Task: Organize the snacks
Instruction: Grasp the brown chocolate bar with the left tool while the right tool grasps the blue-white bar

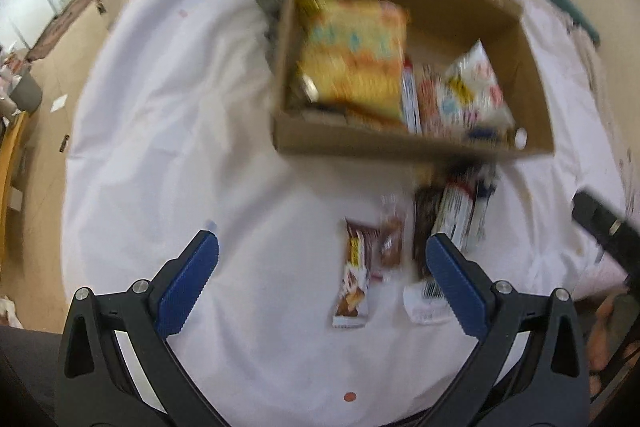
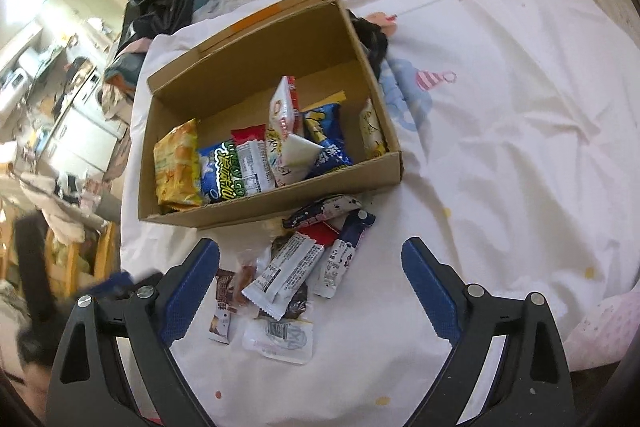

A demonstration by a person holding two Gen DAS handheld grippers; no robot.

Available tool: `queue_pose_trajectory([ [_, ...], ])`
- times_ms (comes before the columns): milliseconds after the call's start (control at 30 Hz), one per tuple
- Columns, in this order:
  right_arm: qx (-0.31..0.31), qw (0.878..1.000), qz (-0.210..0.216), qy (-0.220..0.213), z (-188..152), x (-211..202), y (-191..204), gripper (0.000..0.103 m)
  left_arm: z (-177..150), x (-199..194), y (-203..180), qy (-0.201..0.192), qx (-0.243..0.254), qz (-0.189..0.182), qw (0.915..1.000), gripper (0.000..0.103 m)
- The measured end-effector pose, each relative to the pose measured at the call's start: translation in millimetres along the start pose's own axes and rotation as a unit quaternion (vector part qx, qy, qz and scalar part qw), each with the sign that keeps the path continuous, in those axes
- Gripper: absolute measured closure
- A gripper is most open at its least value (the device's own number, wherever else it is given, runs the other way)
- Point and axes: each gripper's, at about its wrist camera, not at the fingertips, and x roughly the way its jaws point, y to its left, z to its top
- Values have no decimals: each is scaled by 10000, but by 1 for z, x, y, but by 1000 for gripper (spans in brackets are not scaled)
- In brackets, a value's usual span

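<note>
White sheet [image 2: 500,155], soft and creased, covers the bed, with plenty of bare cloth to the right of the cardboard box [image 2: 280,201]. Stiff brown walls, top open, crinkly packets standing inside: yellow bag [image 2: 178,163], blue bag [image 2: 218,167]. Just in front of the near wall lies a loose heap of flat wrapped bars [image 2: 286,269]. Right gripper [image 2: 310,285] hangs over them, jaws wide apart, empty. Left gripper [image 1: 322,277] likewise spread, holding nothing; its view is blurred.

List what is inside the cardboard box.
The cardboard box holds upright snack packets: a yellow packet, a blue bag, a white wrapper, another blue bag. Anything beneath them is hidden.
</note>
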Motion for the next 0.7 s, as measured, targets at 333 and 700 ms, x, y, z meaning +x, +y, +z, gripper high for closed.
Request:
queue_pose_trajectory([
  [333, 322, 9994, 65, 81, 5, 5, -10, 8, -23, 66, -25, 970, 599, 324, 9930, 70],
  [700, 764, 9965, 35, 340, 7, 16, -26, 9, -19, 15, 1, 500, 7, 256, 9984, 89],
])
